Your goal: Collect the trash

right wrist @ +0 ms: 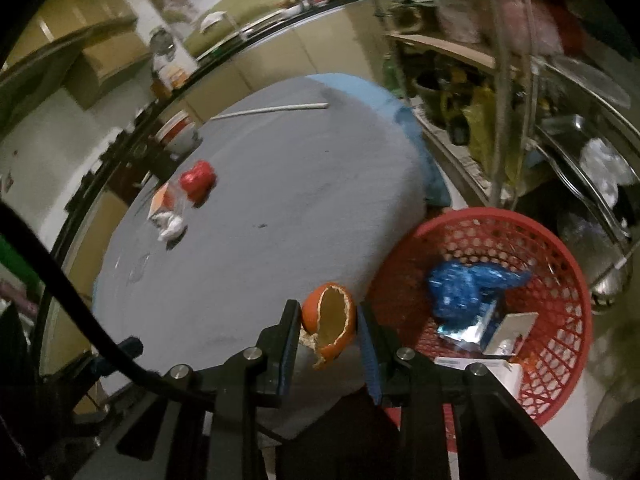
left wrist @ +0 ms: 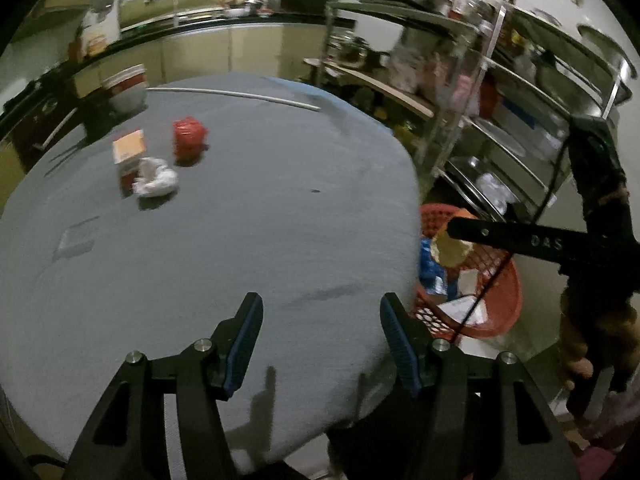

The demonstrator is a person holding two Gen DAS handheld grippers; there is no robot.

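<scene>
Trash first: orange peel (right wrist: 330, 326) sits clamped between the jaws of my right gripper (right wrist: 329, 320), held at the table (right wrist: 280, 184) edge, not yet over the red basket (right wrist: 560, 280) that stands on the floor just beside the table. Basket already holds a blue wrapper (right wrist: 464, 288) and some white paper scraps (right wrist: 504, 336). Still on the table, well apart from me: a red crumpled wrapper (left wrist: 188, 136), a small orange-and-white box (left wrist: 129, 148) and a white crumpled tissue (left wrist: 155, 179), the last two touching or nearly so; a thin white stick (left wrist: 236, 95) lies at the far side. Risks, my guess: peel is a thin curved shell pinched on its sides, so it could crack or slip out and drop on the floor short of the rim if I let go too early; the grip looks to be on the lower part only, and a torn flap hangs below. Also my black cable (right wrist: 60, 284) swings across the view and could snag. Frames are blurred, so exact contact of the pads is hard to read. My left gripper (left wrist: 320, 344) hangs over the near table edge, jaws standing about half apart, nothing between them, touching nothing. Right one is narrow, gripping the peel.
</scene>
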